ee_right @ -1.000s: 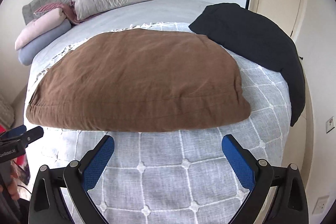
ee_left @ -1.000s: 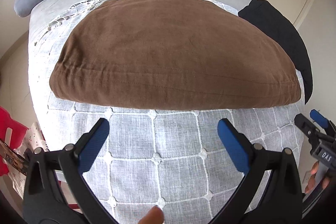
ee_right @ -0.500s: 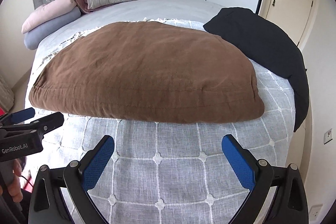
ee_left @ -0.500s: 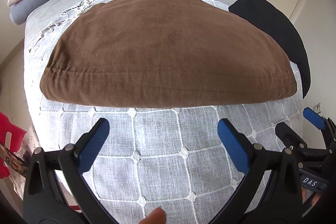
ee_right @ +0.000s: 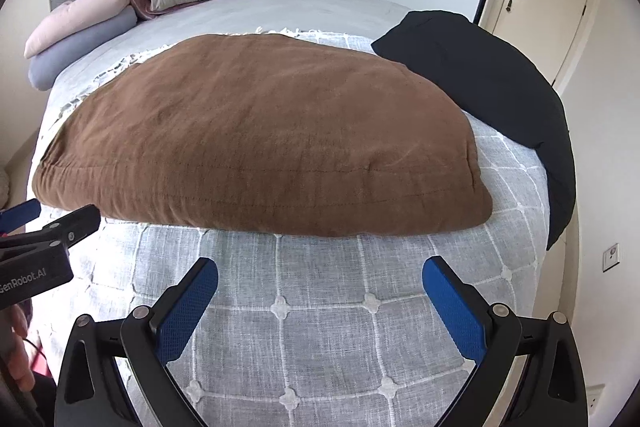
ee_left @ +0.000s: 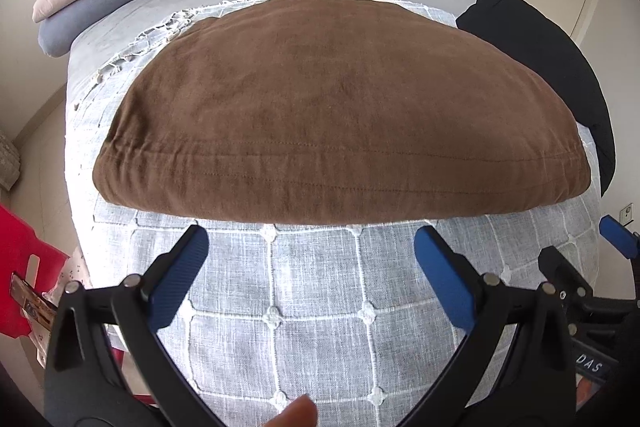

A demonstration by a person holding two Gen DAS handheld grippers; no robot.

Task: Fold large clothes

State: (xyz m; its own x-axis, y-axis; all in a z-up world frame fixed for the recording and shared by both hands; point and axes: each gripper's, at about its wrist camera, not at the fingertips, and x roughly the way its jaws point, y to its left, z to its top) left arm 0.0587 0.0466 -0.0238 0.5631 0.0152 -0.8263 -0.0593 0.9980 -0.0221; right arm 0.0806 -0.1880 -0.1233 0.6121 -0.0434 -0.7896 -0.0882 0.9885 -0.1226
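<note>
Brown folded garment [ee_left: 340, 115] lies on the bed cover [ee_left: 320, 307], both left tongs [ee_left: 312, 263] and right tongs [ee_right: 320, 287] spread wide, empty.

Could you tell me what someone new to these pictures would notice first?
The brown garment, folded flat, fills the middle of the bed on a white checked cover. A black garment lies beside it at the bed's right edge. Nearest the cameras, the left gripper and right gripper hover short of the brown hem, jaws wide and empty.

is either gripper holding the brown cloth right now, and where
Nothing is held. The left gripper and right gripper are both open, short of the brown garment.
</note>
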